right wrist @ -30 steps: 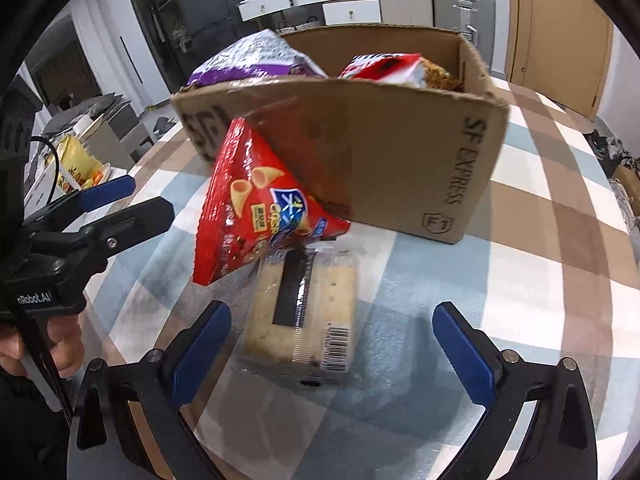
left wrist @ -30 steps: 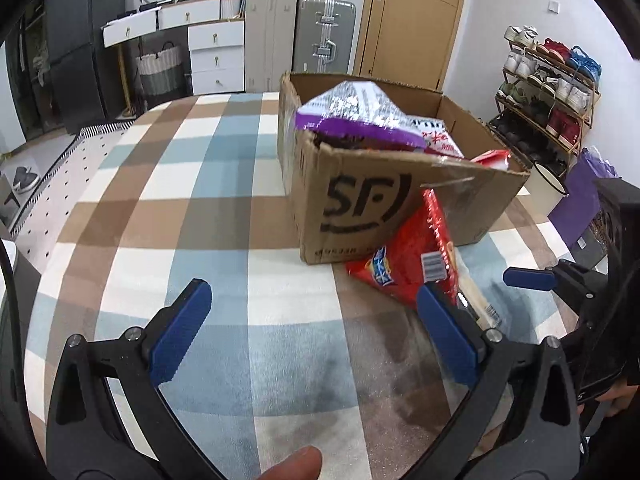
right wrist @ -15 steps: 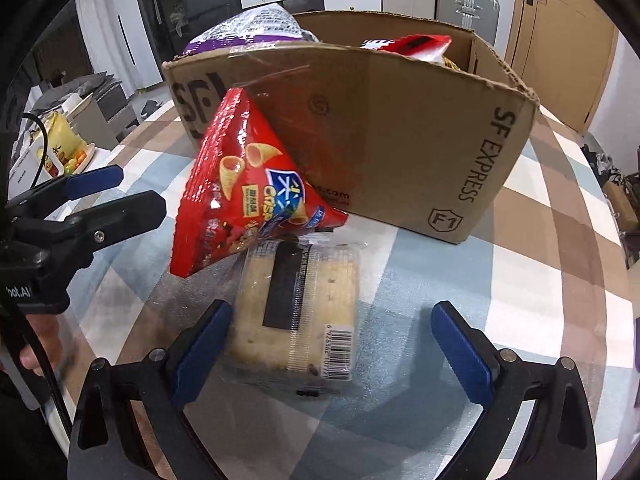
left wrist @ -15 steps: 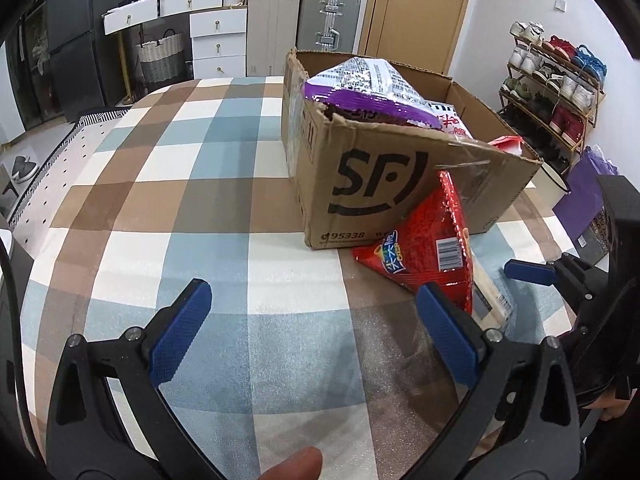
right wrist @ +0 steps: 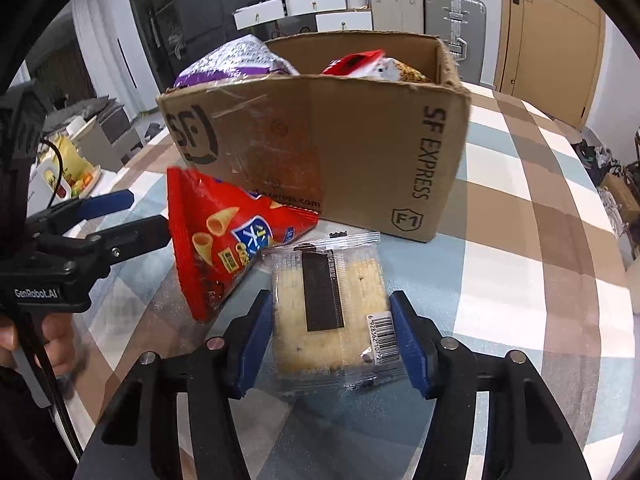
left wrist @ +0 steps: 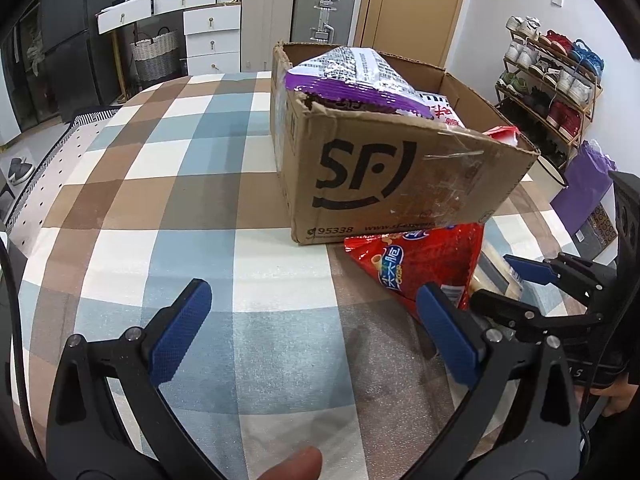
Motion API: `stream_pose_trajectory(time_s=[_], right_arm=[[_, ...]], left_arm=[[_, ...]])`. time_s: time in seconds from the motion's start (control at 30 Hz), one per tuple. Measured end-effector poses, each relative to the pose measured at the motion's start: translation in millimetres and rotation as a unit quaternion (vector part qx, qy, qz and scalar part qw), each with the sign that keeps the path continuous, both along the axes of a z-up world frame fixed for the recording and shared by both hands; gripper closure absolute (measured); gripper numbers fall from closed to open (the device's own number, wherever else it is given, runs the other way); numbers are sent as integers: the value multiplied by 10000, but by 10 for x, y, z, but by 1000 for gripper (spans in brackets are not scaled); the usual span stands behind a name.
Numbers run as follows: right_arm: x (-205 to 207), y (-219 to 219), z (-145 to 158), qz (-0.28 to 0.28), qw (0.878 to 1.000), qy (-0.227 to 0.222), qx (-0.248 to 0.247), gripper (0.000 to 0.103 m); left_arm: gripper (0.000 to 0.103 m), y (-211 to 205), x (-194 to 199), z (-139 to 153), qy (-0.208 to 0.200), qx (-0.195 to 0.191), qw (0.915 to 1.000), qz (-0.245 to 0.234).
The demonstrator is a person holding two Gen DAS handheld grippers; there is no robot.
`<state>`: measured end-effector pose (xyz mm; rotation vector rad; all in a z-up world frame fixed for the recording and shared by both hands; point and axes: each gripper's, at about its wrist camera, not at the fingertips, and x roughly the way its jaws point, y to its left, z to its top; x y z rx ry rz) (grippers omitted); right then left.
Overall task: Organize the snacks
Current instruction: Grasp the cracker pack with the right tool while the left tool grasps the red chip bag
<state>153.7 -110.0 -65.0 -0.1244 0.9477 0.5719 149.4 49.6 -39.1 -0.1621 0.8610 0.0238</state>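
Beside the brown cardboard box [right wrist: 360, 152] printed "SF EXPRESS", the right gripper [right wrist: 330, 340], its jaws just closing, pinches the clear-wrapped cracker pack [right wrist: 328, 312] near the checked tablecloth's [left wrist: 160, 200] edge, while the left gripper [left wrist: 316, 328] gapes empty beside the red "Crisp" snack bag [right wrist: 216, 244].

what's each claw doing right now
left claw: open, holding nothing
right claw: just closed on the cracker pack

place: home | evidence: shoe rack [left wrist: 548, 76], white drawers [left wrist: 212, 28], suitcases [left wrist: 322, 10], checked tablecloth [left wrist: 168, 184]
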Motion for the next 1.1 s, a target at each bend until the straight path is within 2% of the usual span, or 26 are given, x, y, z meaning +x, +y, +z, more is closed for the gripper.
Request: stream_pose_trajectory(time_s=[0.23,0.33,0.53,0.77,0.93,1.1], right_arm=[[-24,-263,75,-294,9992,-47,283,44],[-29,-396,109,-414,9986,-73,332,44],[-50,-542,152,-556,9975,-86,434,44],[-80,-611,147,-647,9967,-84,476,44],[-98,-658,139,-677,9965,-99,489,44],[-109,-715,146,-735,9959,-112,524,44]], left_arm=[[1,-80,31,-6,40,-63,9999,-142],[1,-163,69,-39,119,-205,9989,-402],[1,-370,147,-82,237,-220,9970,-709],[1,-521,145,-55,278,-445,9935,-1006],[1,-575,151,-27,276,-849,9882,-1243],[1,-661,271,-50,323,-690,9892,-1252]])
